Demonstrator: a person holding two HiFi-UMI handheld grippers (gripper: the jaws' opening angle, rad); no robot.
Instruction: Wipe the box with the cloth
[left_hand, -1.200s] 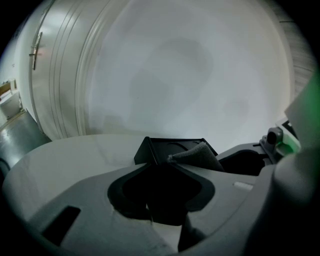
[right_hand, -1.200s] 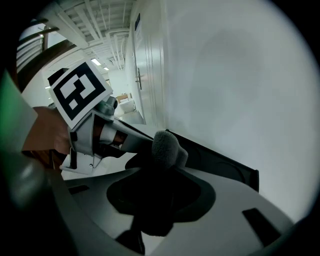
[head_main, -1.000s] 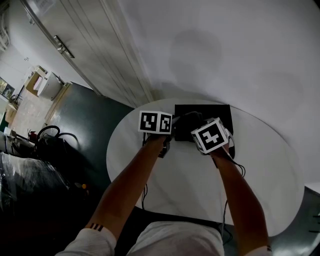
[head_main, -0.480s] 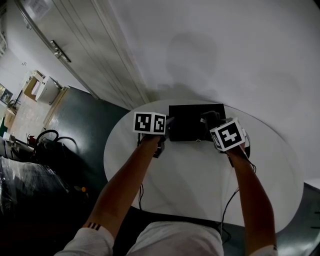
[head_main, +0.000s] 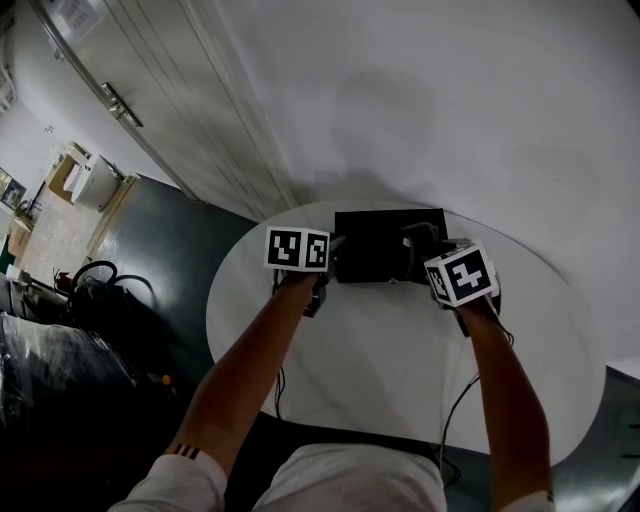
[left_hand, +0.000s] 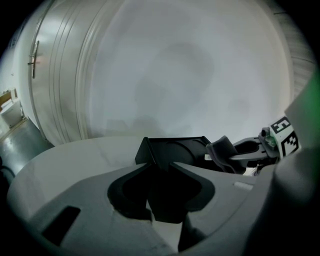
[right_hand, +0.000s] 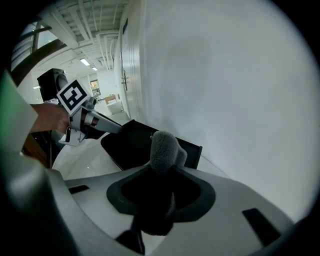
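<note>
Presently, wiping step. Right gripper (right_hand: 161, 172): clamped on cloth (right_hand: 163, 149), box (right_hand: 131, 145) just ahead. Left gripper (left_hand: 160, 172): pinching box corner. Next, likely: draw cloth toward left gripper.

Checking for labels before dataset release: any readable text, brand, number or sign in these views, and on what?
No readable text.
On the left marker cube and right marker cube: square code patterns, no characters.
On the black box and grey cloth: no print visible.
On the pale sheet, head view's top left: too small to read.

Box (head_main: 383, 258) on table (head_main: 380, 355), cloth (right_hand: 162, 150) at its right end, perhaps touching
</note>
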